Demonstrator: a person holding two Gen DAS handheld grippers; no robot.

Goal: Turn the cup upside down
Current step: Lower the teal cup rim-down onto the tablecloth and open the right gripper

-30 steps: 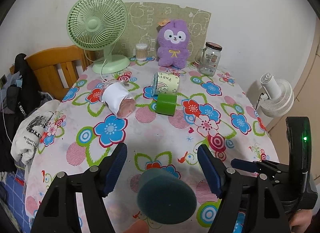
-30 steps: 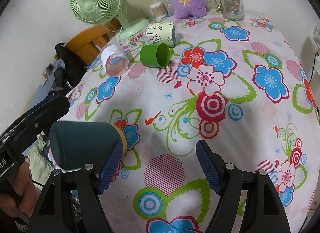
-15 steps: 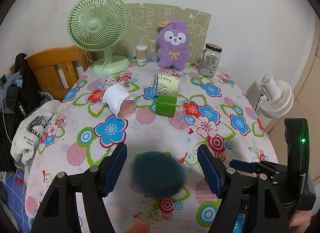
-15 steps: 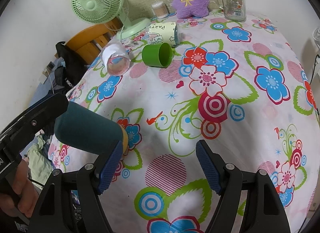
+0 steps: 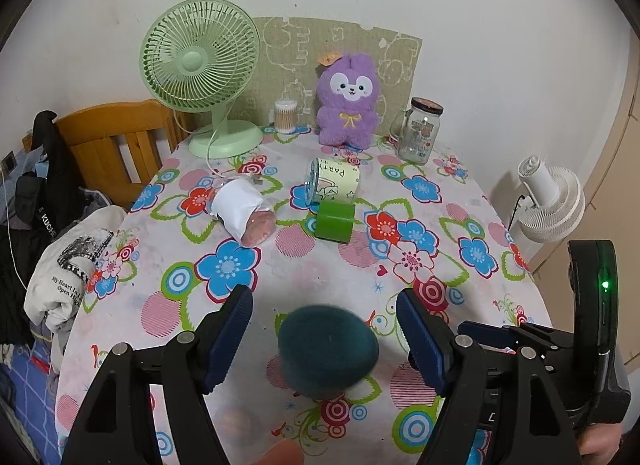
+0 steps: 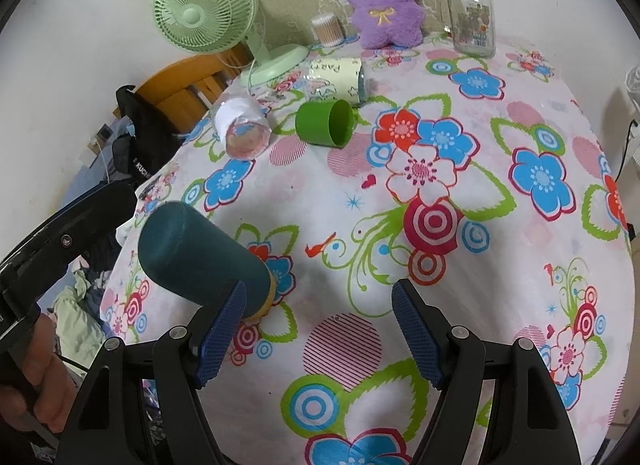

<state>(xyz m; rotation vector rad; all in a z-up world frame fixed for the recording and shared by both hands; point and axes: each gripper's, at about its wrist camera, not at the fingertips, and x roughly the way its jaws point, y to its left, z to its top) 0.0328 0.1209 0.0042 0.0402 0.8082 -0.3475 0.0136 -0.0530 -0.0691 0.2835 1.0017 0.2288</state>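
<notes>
1. Cup (image 6: 200,261), dark teal, sits tilted at the near left of the table (image 5: 460,201), closed base up and away from me, pale rim down by the floral cloth.
2. My left gripper (image 5: 324,333) straddles it, jaws wide apart, touching nothing I can see.
3. My right gripper (image 6: 318,329) hangs beside it, spread and empty, leaving room.
4. I judge the flip about half done.

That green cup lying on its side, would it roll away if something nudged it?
Probably, in a curve: the green cup lies on its round wall and looks slightly tapered. It seems thin plastic, so likely light. The soft tablecloth might slow it.
</notes>
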